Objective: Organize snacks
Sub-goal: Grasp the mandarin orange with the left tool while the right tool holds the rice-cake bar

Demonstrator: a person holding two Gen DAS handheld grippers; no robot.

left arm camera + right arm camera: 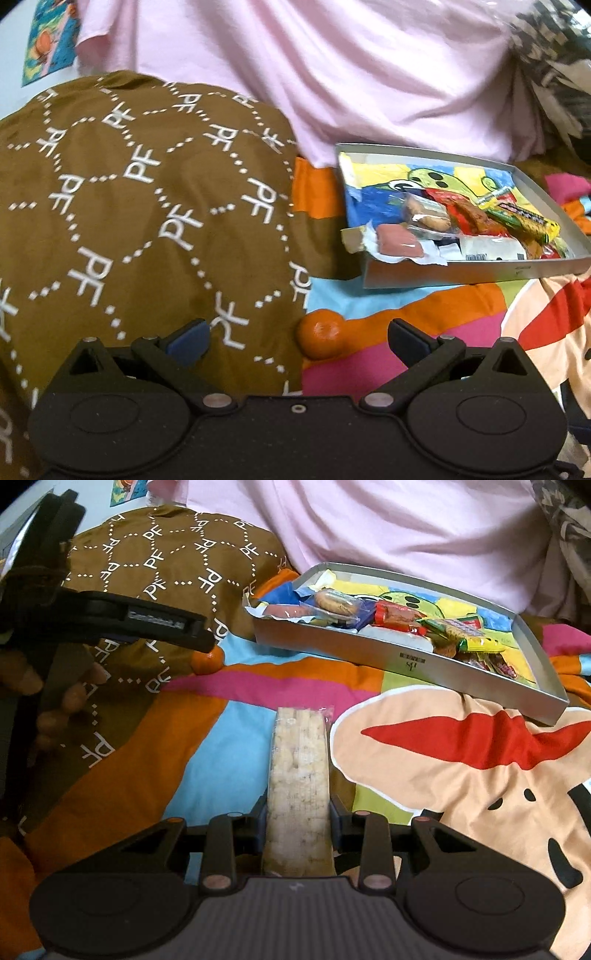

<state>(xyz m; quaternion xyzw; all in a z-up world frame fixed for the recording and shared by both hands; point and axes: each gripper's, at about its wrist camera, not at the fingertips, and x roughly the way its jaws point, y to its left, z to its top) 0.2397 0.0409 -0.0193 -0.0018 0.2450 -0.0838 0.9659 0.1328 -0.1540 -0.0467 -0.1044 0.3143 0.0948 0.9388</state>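
My right gripper [297,814] is shut on a long clear-wrapped rice crispy bar [298,771], held above the colourful bedspread. A grey cardboard box lid [399,655] holding several wrapped snacks [373,614] lies ahead to the right; it also shows in the left wrist view [461,271]. My left gripper [295,338] is open and empty, with a small orange [320,339] lying between its fingers on the bedspread. The orange [208,661] and the left gripper [199,637] above it also show in the right wrist view.
A brown pillow [129,206] with a white PF pattern lies left of the orange. A pink sheet [351,74] rises behind the box. The bedspread [461,775] with a cartoon print covers the foreground.
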